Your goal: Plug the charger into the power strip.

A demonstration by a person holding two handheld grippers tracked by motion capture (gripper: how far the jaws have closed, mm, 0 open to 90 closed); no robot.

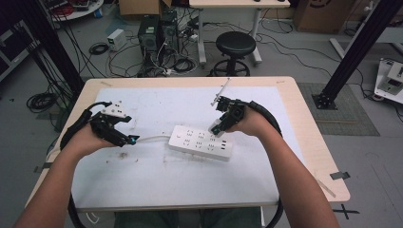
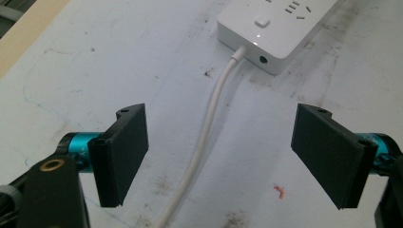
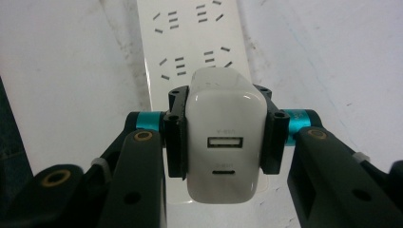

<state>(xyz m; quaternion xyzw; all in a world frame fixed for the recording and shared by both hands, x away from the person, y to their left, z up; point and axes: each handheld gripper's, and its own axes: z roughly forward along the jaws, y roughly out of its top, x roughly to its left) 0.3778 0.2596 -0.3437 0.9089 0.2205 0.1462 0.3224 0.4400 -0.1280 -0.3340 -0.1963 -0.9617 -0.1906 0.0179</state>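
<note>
- Two black pads of the right gripper [image 3: 223, 137] pinch a white charger [image 3: 223, 142] by its side walls; USB face points at the camera, so the prongs presumably point down and away, hidden behind the body.
- Charger hangs just above the power strip [image 1: 202, 141], over its right end in the high view; socket rows show just beyond it in the right gripper view.
- Step in hand, as judged: plugging the charger into a socket. Keep the body square to the strip face, line hidden prongs up with one slot group, then press straight down; no rocking.
- Grip looks centred, so push force should not twist the charger out.
- Left gripper [image 2: 218, 156] has jaws spread wide, nothing between the pads, straddling the white cable [image 2: 209, 137] near the strip's switch end.
- Better: left pins the strip against sliding on the table [image 1: 304, 142].
</note>
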